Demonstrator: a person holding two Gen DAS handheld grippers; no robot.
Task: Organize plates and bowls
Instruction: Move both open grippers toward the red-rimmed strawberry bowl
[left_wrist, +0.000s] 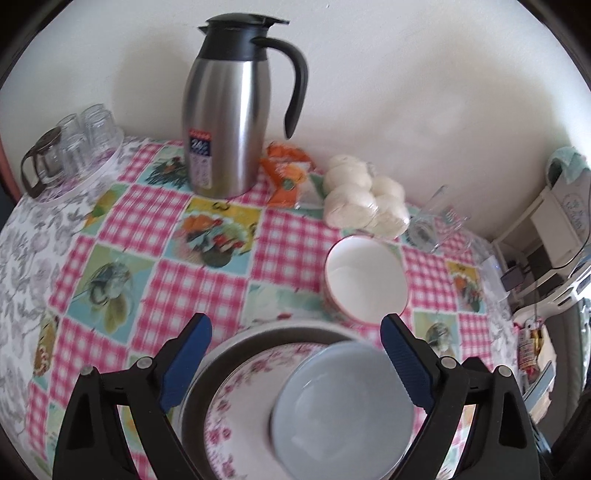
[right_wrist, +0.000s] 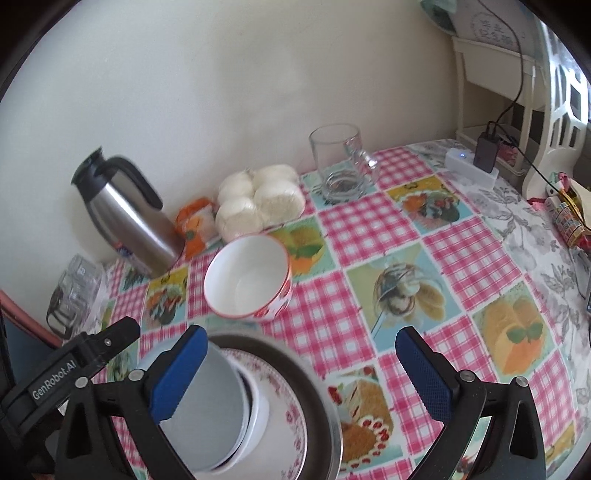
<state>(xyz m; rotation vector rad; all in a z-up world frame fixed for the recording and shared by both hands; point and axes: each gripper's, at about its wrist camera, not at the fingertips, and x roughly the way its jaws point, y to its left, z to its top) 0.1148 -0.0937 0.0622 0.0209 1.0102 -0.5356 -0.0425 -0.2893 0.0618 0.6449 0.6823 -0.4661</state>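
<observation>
A pale blue bowl (left_wrist: 343, 406) sits on a pink-flowered plate (left_wrist: 240, 398), which lies in a larger grey-rimmed plate (left_wrist: 280, 330). My left gripper (left_wrist: 295, 354) is open just above this stack, jaws wide on either side of it, holding nothing. A white bowl with a red pattern (left_wrist: 365, 277) stands beyond the stack. In the right wrist view the blue bowl (right_wrist: 207, 406) rests on the flowered plate (right_wrist: 288, 417) and the white bowl (right_wrist: 247, 282) stands behind. My right gripper (right_wrist: 301, 365) is open and empty above the stack's right side.
A steel thermos jug (left_wrist: 229, 122) stands at the back by the wall, with an orange packet (left_wrist: 284, 173) and bagged white buns (left_wrist: 365, 195) beside it. A glass mug (right_wrist: 338, 166) stands back right. A tray of glasses (left_wrist: 81, 147) sits far left. A power strip (right_wrist: 469, 166) lies at the right edge.
</observation>
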